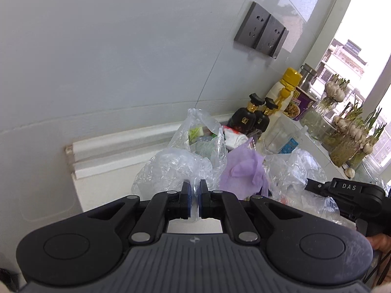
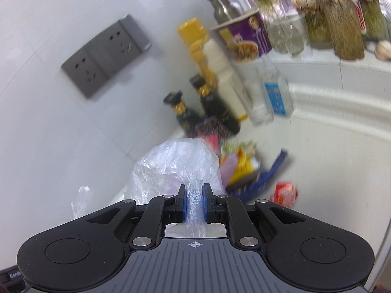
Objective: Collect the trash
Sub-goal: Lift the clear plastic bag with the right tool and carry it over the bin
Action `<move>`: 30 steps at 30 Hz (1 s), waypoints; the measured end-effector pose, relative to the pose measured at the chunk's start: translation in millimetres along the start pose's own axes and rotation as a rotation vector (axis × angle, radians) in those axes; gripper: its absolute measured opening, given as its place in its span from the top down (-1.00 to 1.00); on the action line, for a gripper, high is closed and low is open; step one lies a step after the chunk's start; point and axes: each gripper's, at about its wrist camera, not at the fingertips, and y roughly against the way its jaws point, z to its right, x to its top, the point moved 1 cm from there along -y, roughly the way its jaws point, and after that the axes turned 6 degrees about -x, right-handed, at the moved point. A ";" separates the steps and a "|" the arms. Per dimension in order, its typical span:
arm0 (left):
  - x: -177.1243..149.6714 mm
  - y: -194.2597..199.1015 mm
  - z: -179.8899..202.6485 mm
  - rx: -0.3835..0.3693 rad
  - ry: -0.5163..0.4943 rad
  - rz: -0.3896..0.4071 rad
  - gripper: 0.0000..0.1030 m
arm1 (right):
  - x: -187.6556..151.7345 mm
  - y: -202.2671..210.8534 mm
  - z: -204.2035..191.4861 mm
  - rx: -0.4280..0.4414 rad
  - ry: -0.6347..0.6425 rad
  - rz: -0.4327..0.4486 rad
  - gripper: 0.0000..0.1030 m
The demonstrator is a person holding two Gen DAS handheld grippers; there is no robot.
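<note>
Left wrist: tongs gripping plastic bag

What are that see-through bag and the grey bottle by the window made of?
The bag looks like thin clear plastic film: crinkled, glossy, with its contents showing through. The grey bottle seems to be brushed stainless steel, with a dull metallic sheen, though the blur leaves that uncertain.

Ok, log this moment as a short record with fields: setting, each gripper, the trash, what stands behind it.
setting: kitchen counter against a pale wall, grey wall sockets above
left gripper: shut on clear plastic bag
right gripper: shut on the same kind of clear plastic
trash in bag: purple sheet, food scraps
loose trash: colourful wrappers, red packet
behind: two dark bottles, yellow-capped bottle, purple cup, steel flask, sprouting garlic
</note>
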 end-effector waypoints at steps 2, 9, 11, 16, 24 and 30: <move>-6.9 5.6 -6.8 -0.002 0.014 -0.015 0.91 | -12.8 2.6 0.6 0.009 -0.012 -0.032 0.79; -33.6 24.4 -33.0 -0.003 0.074 -0.054 0.91 | -58.4 9.5 -4.4 0.019 -0.030 -0.137 0.79; -41.3 29.5 -39.9 0.002 0.092 -0.060 0.91 | -71.2 11.7 -6.9 0.025 -0.038 -0.166 0.79; -57.1 42.2 -56.3 0.008 0.131 -0.068 0.91 | -100.1 15.7 -15.0 0.038 -0.038 -0.228 0.79; -82.9 59.0 -89.4 0.036 0.212 -0.078 0.91 | -139.0 19.6 -46.2 0.066 0.027 -0.311 0.79; -98.3 71.3 -123.8 0.081 0.317 -0.079 0.91 | -162.2 16.9 -69.1 0.086 0.067 -0.367 0.79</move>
